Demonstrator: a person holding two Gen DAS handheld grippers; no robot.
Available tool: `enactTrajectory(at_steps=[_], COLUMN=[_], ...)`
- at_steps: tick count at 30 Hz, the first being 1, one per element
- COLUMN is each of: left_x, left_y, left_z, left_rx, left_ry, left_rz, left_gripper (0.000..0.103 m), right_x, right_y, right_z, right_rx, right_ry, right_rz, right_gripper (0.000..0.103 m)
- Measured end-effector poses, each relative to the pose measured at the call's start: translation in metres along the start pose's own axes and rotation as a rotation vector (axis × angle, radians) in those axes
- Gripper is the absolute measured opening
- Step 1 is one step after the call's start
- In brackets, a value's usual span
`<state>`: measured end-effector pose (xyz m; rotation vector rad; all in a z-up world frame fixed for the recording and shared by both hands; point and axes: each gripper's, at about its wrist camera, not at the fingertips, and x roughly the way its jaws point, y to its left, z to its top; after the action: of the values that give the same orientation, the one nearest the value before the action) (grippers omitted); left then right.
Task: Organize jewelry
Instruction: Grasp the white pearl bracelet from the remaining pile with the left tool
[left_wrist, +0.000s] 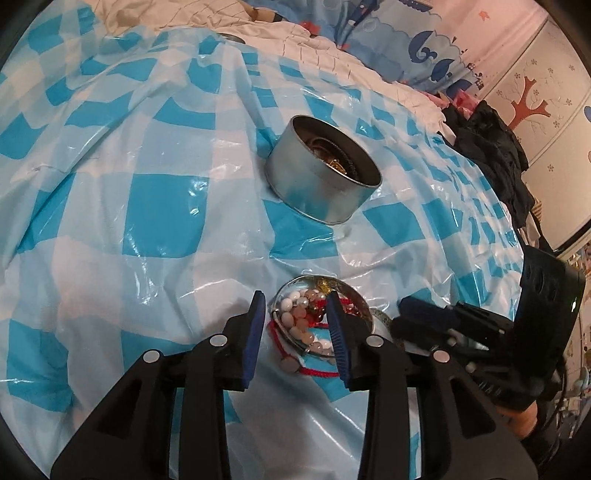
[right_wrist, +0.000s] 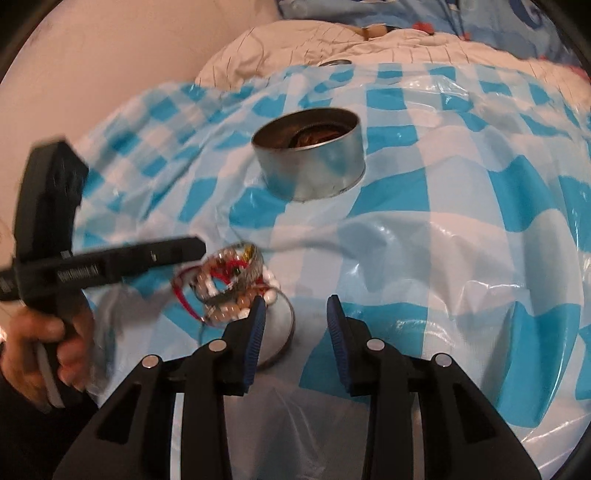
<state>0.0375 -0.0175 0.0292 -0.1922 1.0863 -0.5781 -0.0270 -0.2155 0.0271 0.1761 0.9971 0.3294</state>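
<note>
Beads and red cord lie heaped on a small round lid (left_wrist: 364, 314), right at the tips of my left hand-held gripper (left_wrist: 295, 325). Its jaws stand partly open and grip nothing; one blue pad sits over the heap, the other on the bare checked plastic sheet (left_wrist: 166, 206) to the left of it. So the jewelry tangle (left_wrist: 306, 325) lies dead ahead of my left hand and slightly right of centre, low in the left wrist view. It has no clear long axis: it is a rough clump, with one loop of red cord trailing toward the bottom of the frame.

My right hand-held gripper (right_wrist: 295, 325) is also partly open and empty. In the right wrist view the tangle (right_wrist: 225, 284) sits up and left of its left pad, just beside it, so the left hand is the nearer by a little. That view is blurred, so I can't be sure whether the left jaws touch the beads there.

Farther on, in the upper middle of both views, stands the round metal tin (left_wrist: 323, 170), upright, mouth open, with dark and gold pieces already inside. It is well apart from the heap, straight beyond it on the bed.
</note>
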Motion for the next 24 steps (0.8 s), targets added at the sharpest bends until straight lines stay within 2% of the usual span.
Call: enactTrajectory(at_steps=[5,8,12,16,18,22,24], left_x=[0.009,0.014,0.019,0.027,0.029,0.034,0.036], left_y=[-0.008,-0.007,-0.002,-0.008,-0.016,-0.027,-0.031], left_z=[0.001,0.003,0.007,0.007,0.005,0.002,0.000], left_rx=[0.033,0.025,0.004,0.044,0.080,0.138,0.153], left_ry=[0.010,0.009,0.006,0.020,0.027,0.036,0.044], left_rz=[0.023,0.040,0.055,0.078,0.084,0.101,0.087], left_gripper=[0.036,0.038,0.039,0.039,0.039,0.039,0.035], right_x=[0.005,0.008,0.008,0.004,0.001,-0.003,0.000], right_y=[0.010,0.023,0.035,0.019,0.012,-0.003,-0.002], right_z=[-0.006,-0.011,-0.017,-0.012,-0.009,-0.002,-0.003], right_rx=[-0.086,-0.171,-0.318,-0.294,-0.267,-0.166,-0.174], right_ry=[0.020,0.039,-0.005,-0.027,-0.033,-0.011,-0.002], right_rz=[-0.058,-0.072,-0.282,-0.358,-0.362,-0.251,-0.254], right_gripper=[0.033,0.017,0.010,0.007,0.007,0.007,0.007])
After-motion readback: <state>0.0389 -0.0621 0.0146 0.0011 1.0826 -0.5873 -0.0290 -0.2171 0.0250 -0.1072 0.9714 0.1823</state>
